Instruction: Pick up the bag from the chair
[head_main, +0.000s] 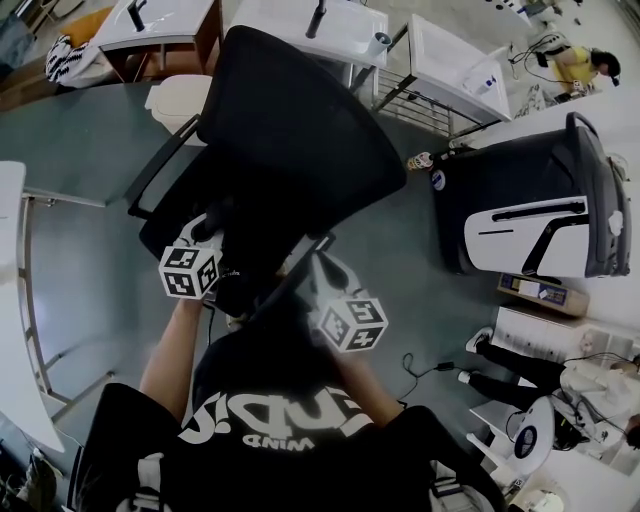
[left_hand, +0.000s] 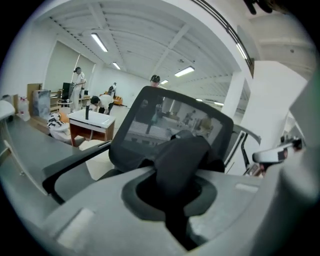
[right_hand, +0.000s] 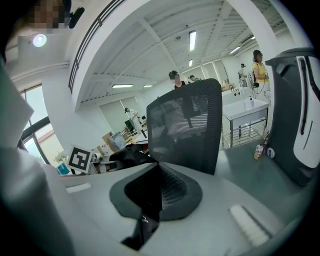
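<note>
Where the chair (left_hand: 145, 125) stands, the left hand-held gripper (left_hand: 176, 207) pinches what seems the black bag (left_hand: 181, 160)

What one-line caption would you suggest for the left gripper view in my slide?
Left gripper shut on the black bag, with the black office chair backrest behind it.
</note>
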